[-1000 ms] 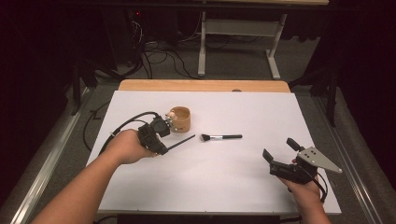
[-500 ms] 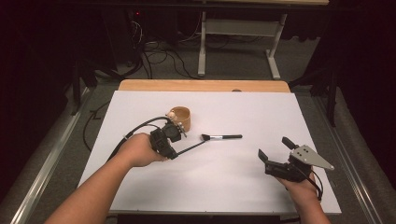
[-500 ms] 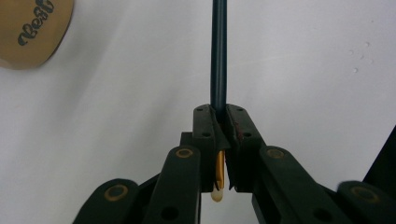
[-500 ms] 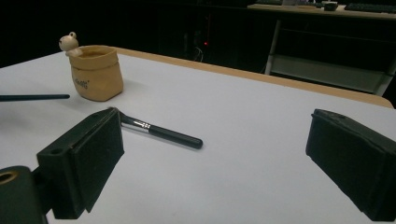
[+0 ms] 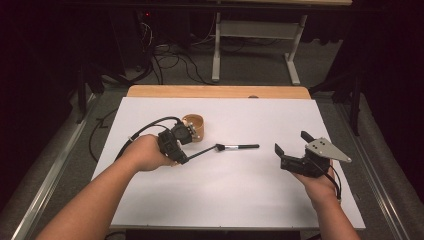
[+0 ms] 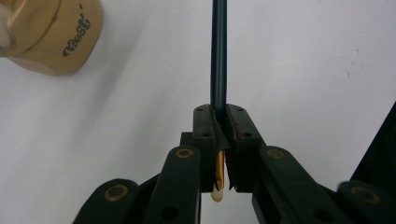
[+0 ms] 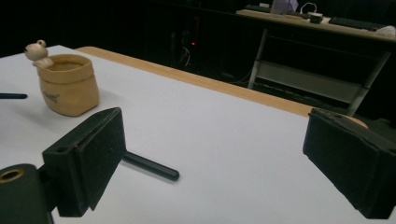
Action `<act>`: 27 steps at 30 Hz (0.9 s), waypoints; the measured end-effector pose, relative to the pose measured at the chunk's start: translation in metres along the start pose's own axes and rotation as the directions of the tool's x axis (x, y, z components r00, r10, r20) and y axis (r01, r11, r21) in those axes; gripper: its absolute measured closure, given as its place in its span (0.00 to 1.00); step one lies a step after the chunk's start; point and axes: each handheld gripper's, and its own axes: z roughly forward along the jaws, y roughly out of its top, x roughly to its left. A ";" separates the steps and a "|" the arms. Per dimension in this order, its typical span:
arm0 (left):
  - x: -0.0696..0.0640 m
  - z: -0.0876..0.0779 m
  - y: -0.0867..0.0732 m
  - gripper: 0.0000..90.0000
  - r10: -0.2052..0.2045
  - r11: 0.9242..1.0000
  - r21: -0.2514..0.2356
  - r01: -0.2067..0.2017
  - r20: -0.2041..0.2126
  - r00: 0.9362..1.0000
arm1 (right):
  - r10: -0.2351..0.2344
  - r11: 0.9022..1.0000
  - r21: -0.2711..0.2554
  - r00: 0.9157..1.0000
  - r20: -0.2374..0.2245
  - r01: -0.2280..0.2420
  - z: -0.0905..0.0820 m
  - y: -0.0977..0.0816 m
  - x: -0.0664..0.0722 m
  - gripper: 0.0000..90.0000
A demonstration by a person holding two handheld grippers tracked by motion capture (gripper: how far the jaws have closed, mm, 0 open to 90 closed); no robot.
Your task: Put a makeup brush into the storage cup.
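Observation:
My left gripper (image 5: 186, 157) is shut on a slim dark stick (image 5: 201, 152) with a gold end; in the left gripper view the jaws (image 6: 218, 112) clamp its shaft (image 6: 218, 56). The stick points right, and its tip reaches the bristle head of a black makeup brush (image 5: 239, 147) lying flat mid-table. I cannot tell whether they touch. A tan cup (image 5: 194, 126) with a small bear figure (image 7: 37, 50) on its rim stands just behind the left hand. My right gripper (image 5: 291, 143) is open and empty to the right of the brush, whose handle end (image 7: 152, 167) lies between its jaws (image 7: 219, 140).
A white sheet (image 5: 240, 200) covers the table, with a wooden edge (image 5: 220, 91) at the far side. Beyond it are a dark floor with cables (image 5: 165, 55) and a white desk frame (image 5: 255, 30). Metal rails (image 5: 380, 170) run along both sides.
The left gripper has carried the stick to the right, up to the lying brush's head. The right gripper has moved away from the person and slightly left, toward the brush handle.

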 end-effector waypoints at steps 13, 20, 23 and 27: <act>0.000 0.026 0.006 0.93 0.033 0.999 0.030 -0.033 0.027 0.999 | -0.073 0.995 0.065 0.996 0.045 0.070 0.019 -0.011 0.003 0.14; -0.004 0.036 0.006 0.93 0.048 0.997 0.056 -0.049 0.025 0.999 | -0.162 0.983 0.090 0.986 0.049 0.157 0.025 -0.027 0.016 0.08; -0.002 0.034 0.006 0.93 0.042 0.998 0.048 -0.043 0.024 0.999 | -0.207 0.973 0.111 0.978 0.039 0.202 0.029 -0.032 0.023 0.07; 0.000 0.033 0.004 0.93 0.039 0.998 0.054 -0.040 0.024 0.999 | -0.272 0.955 0.134 0.962 0.030 0.266 0.034 -0.036 0.032 0.06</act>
